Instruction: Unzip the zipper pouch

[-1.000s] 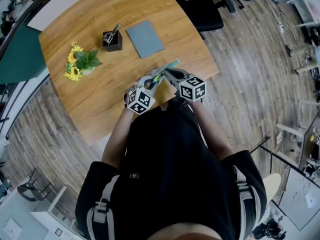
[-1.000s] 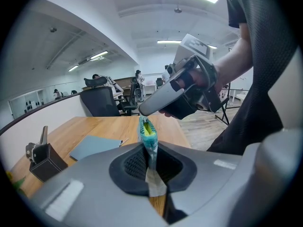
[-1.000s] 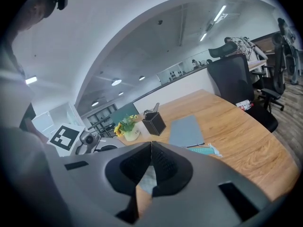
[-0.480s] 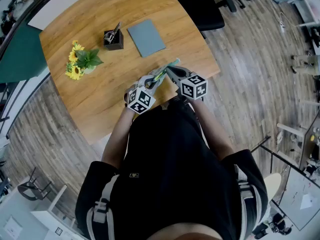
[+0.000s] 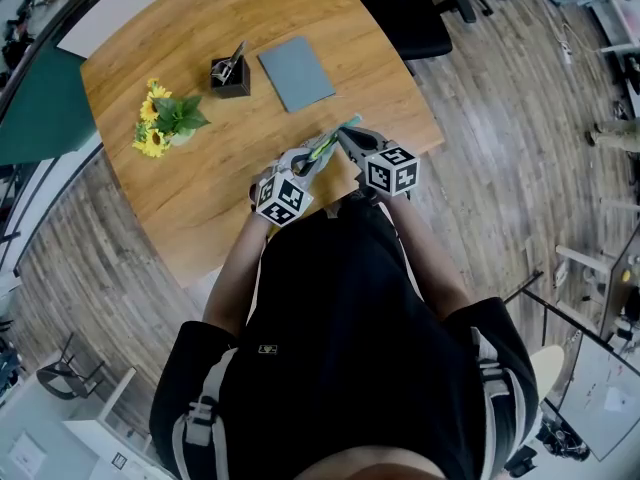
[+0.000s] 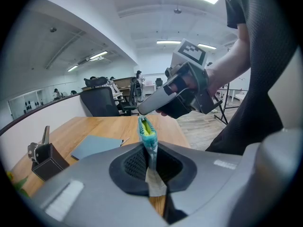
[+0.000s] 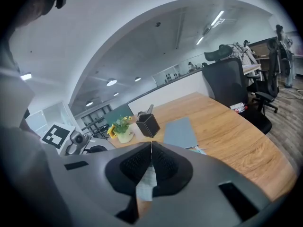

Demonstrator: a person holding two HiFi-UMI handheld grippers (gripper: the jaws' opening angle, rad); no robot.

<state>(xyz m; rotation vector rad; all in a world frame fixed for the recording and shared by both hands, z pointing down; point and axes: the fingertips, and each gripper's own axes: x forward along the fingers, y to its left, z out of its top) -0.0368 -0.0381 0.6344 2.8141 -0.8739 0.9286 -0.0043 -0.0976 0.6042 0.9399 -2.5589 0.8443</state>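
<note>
A teal zipper pouch (image 5: 335,135) with a yellow-green lining is held in the air over the wooden table's (image 5: 200,208) near edge. My left gripper (image 5: 312,158) is shut on the pouch's lower end. In the left gripper view the pouch (image 6: 147,132) stands up out of the closed jaws of the left gripper (image 6: 150,151). My right gripper (image 5: 342,138) is shut at the pouch's far end, where the zipper pull is. Its tip (image 6: 142,111) meets the top of the pouch. In the right gripper view the jaws of the right gripper (image 7: 151,145) are pressed together, and the pull is too small to make out.
A grey notebook (image 5: 296,73), a black pen holder (image 5: 229,73) and a pot of sunflowers (image 5: 165,123) stand farther back on the table. A black office chair (image 5: 420,23) is beyond the table's far right. The person's body fills the near side.
Both grippers and the pouch have drifted slightly up and to the right. The right gripper has moved a little farther right. Both stay shut.
</note>
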